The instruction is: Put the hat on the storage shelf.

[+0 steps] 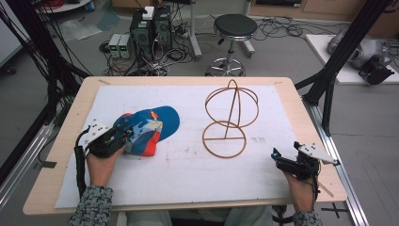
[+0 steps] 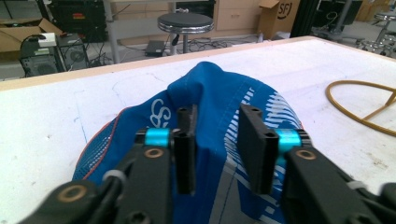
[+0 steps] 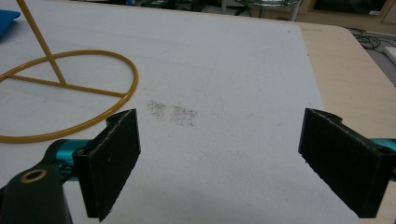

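White sheet over wooden table. High view: blue cloth cap with orange trim lies left of gold wire hat stand; left gripper at cap's near edge; right gripper right of stand, apart. Left gripper view: jaws narrowly parted, clamping raised fold of cap. Right gripper view: jaws spread wide, nothing between; stand's ring base to left.

high overhead view; two close gripper views, shared wire stand
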`<state>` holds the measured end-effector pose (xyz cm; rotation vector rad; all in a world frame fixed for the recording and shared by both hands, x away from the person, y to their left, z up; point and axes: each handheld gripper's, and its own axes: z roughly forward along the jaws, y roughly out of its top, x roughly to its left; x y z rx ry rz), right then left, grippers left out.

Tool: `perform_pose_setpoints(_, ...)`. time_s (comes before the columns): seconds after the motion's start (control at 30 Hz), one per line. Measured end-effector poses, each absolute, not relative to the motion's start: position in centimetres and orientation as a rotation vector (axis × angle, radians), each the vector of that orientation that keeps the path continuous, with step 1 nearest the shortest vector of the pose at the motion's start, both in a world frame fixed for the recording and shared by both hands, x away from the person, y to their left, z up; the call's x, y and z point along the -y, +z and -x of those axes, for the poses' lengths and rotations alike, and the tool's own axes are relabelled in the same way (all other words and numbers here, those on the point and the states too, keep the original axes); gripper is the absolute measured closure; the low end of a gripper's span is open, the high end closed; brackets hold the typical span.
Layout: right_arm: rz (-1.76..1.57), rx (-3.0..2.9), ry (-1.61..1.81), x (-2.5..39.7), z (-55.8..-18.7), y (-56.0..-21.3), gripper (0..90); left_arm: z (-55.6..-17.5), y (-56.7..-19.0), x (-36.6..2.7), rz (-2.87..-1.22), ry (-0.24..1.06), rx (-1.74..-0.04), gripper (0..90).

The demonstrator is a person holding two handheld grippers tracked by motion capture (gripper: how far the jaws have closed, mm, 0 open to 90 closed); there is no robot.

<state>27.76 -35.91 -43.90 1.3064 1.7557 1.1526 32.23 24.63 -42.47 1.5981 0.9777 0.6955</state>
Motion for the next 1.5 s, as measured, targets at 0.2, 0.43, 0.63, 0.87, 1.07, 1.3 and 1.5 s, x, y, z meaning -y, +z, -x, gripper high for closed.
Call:
perform_pose_setpoints(0.2, -1.296, -1.762, 1.155, 35.8, -27.8, -43.9, 11.8, -32.1, -42.3, -24.5, -1.579, 0.683, -0.971, 84.0)
perform_pose_setpoints(0.43, -1.306, -1.75, 1.16, 36.1, -27.8, -43.9, 11.8, -32.3, -41.3, -24.0, -1.539, 0.68, -0.943, 87.8)
perform_pose_setpoints(0.63, -1.31, -1.746, 1.163, 36.2, -27.7, -43.8, 11.8, -32.9, -40.1, -23.1, -1.511, 0.667, -0.923, 88.1)
perform_pose_setpoints(0.87, -1.317, -1.744, 1.168, 36.3, -27.8, -43.9, 11.9, -33.6, -38.3, -22.2, -1.5, 0.676, -0.92, 88.2)
perform_pose_setpoints(1.07, -1.322, -1.742, 1.172, 36.4, -27.8, -43.9, 11.8, -34.3, -36.6, -21.2, -1.486, 0.675, -0.903, 88.2)
perform_pose_setpoints(1.3, -1.332, -1.739, 1.189, 36.5, -27.8, -43.9, 11.9, -34.9, -34.8, -20.1, -1.476, 0.679, -0.883, 88.2)
perform_pose_setpoints(1.5, -1.336, -1.733, 1.2, 36.6, -27.8, -43.9, 11.9, -35.3, -33.2, -19.5, -1.481, 0.686, -0.878, 88.2)
